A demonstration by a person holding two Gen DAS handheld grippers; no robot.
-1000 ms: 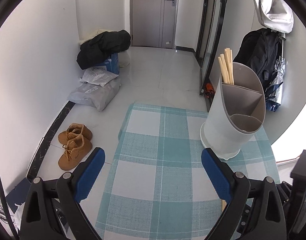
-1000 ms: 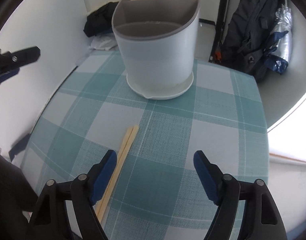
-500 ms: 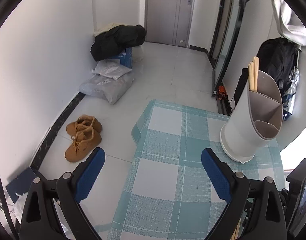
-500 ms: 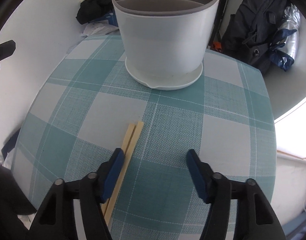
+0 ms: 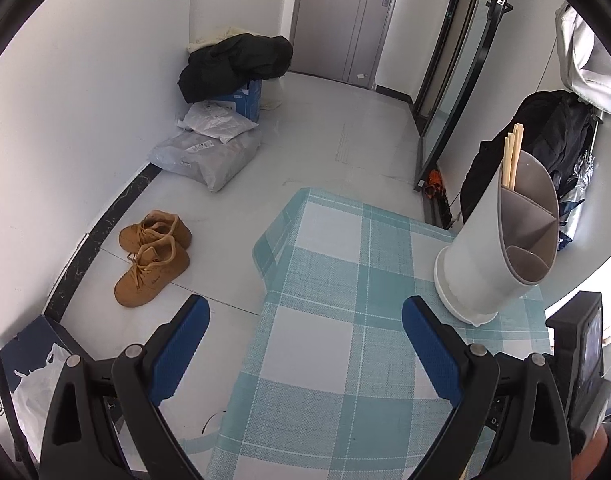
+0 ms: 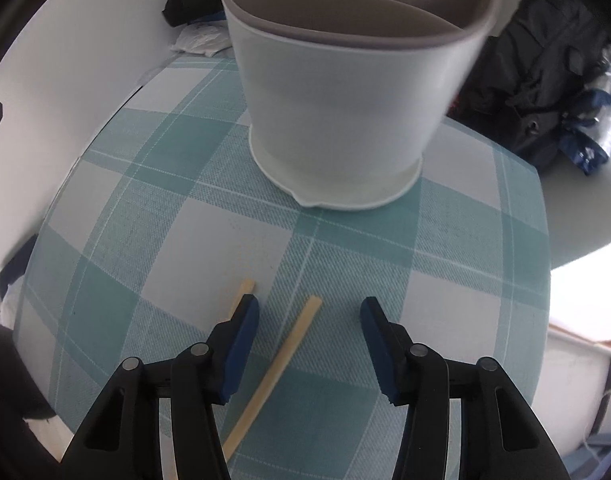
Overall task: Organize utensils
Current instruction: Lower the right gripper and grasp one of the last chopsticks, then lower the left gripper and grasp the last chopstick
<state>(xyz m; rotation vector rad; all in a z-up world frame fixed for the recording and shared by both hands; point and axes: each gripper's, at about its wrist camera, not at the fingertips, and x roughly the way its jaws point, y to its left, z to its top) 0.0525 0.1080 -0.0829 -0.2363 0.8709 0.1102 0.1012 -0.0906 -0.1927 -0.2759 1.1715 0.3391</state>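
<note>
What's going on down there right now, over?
Right gripper jaws closing around one chopstick on the tablecloth, second chopstick just outside. Left gripper open, empty. Utensil holder ahead, path clear.

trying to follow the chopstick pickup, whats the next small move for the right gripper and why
Probably finish closing: the right gripper is closing with one chopstick lying on the tablecloth between its pads, not yet pinched. The other chopstick sits outside the left pad, so only one gets caught.

White walls (image 5: 85, 92) and a pale glossy floor (image 5: 325, 140) lead to a grey door (image 5: 337, 16); daylight enters at right.
</note>
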